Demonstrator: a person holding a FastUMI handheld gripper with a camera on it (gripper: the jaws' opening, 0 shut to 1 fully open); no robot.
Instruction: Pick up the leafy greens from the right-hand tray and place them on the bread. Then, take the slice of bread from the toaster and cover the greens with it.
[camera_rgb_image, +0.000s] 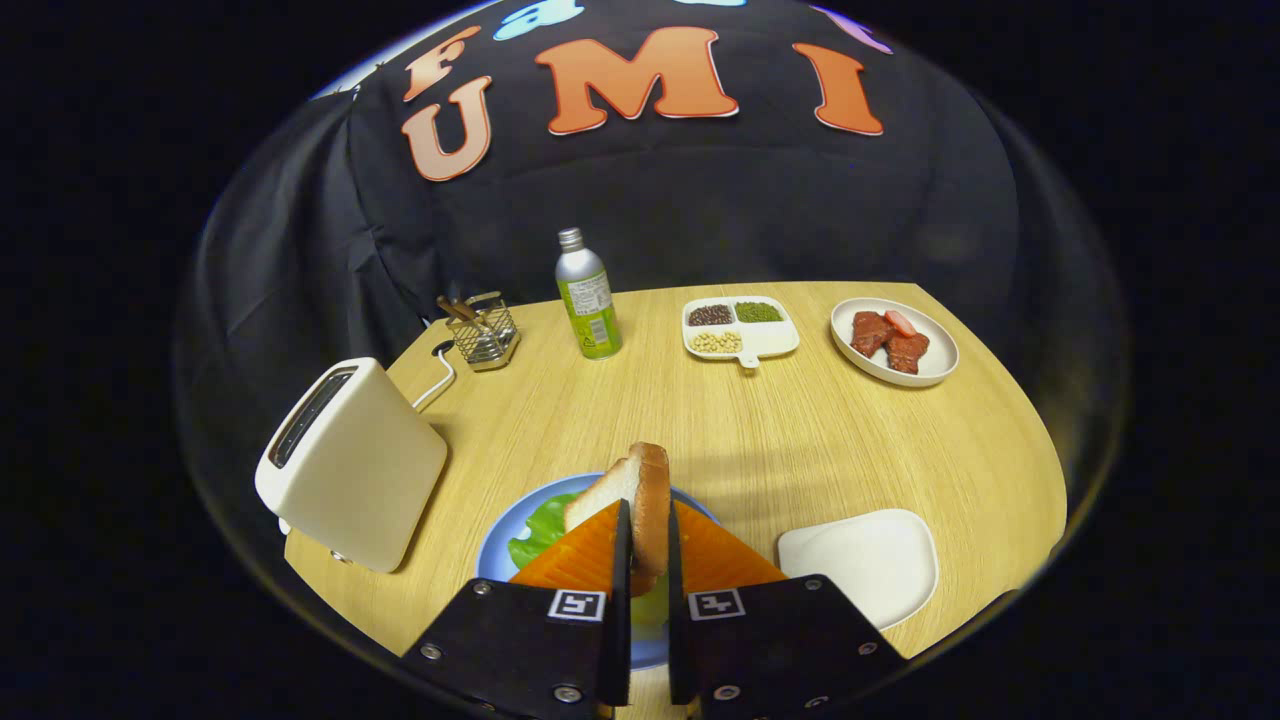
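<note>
The gripper, clamped on an upright bread slice, hovers over the blue plate where greens lie, and should probably tip the slice flat and lower it squarely before letting go.

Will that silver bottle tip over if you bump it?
Probably, yes. The bottle is tall and narrow on a small base, standing alone on the table, so a push near its cap could topple it. It looks round, so it might then roll.
</note>
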